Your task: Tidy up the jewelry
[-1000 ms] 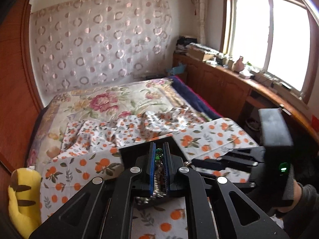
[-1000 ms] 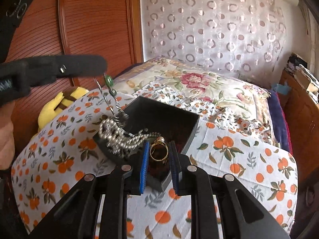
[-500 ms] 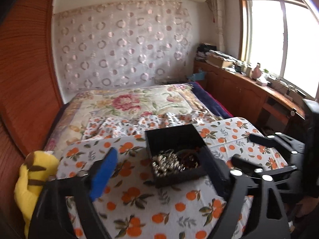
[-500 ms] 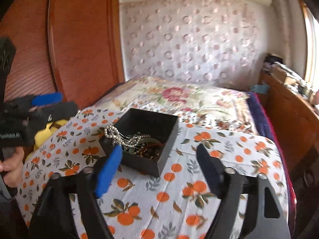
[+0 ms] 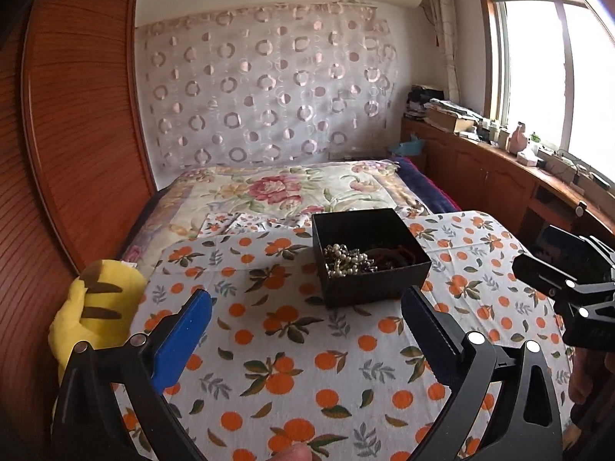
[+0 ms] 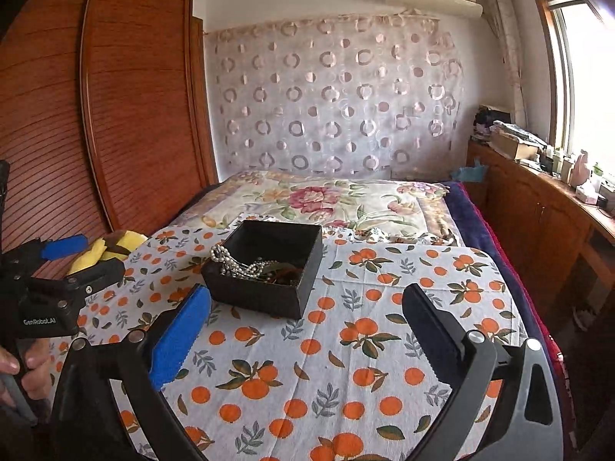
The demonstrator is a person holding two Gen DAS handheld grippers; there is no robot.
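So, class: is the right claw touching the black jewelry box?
Apart. The right wrist view shows the right claw, jaws wide and empty, with bare orange-print cloth between its fingertips and the black jewelry box.

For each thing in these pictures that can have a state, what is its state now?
black box: open, no lid, upright on the orange-print cloth
pearl necklace: in the box, one end over its rim
left gripper: open, empty, jaws just opened
right gripper: open, empty, jaws just opened
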